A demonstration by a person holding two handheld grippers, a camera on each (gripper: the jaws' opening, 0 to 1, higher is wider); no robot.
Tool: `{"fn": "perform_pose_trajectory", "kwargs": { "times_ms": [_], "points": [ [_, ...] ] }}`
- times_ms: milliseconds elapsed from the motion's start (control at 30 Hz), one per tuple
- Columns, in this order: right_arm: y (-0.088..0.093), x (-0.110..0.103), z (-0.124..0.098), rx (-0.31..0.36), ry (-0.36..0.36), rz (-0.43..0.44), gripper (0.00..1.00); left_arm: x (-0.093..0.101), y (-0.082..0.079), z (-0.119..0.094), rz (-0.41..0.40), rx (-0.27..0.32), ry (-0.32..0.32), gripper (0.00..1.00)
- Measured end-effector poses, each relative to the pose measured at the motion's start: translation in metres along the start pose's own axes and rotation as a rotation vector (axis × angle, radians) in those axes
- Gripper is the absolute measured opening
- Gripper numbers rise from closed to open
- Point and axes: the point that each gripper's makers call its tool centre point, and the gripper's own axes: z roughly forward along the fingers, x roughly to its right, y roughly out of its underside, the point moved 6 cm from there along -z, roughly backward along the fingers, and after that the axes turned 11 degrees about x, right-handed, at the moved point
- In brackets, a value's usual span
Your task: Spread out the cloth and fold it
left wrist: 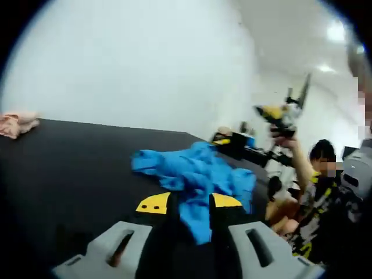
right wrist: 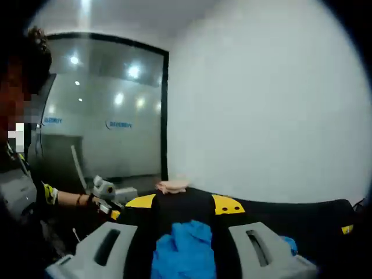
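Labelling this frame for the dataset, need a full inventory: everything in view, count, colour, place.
blue cloth: 1, blue, bunched on the black table, a fold between both claws' jaws
pink cloth: 1, pale pink, crumpled at the table's far edge
black table: 1, black, under both cloths
white wall: 1, white, behind the table
glass partition: 1, dark-framed, frosted, left in the right gripper view
other people: at least 2, one holding up a yellow gripper device
left claw: 1, grey with yellow tips, shut on blue cloth
right claw: 1, same colours, blue cloth between its jaws
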Motion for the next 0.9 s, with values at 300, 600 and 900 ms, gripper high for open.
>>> {"fn": "perform_pose_trajectory", "kwargs": {
  "times_ms": [300, 600, 900],
  "points": [
    [0.047, 0.028, -0.041, -0.063, 0.091, 0.066, 0.33, 0.055, 0.037, 0.061, 0.373, -0.16, 0.122, 0.33],
    [0.055, 0.04, -0.091, -0.079, 0.19, 0.089, 0.33, 0.052, 0.063, 0.08, 0.163, -0.273, 0.09, 0.01],
    [0.083, 0.027, -0.098, -0.136, 0.15, 0.118, 0.33, 0.021, -0.032, 0.063, -0.011, 0.038, -0.002, 0.0]
  ]
}}
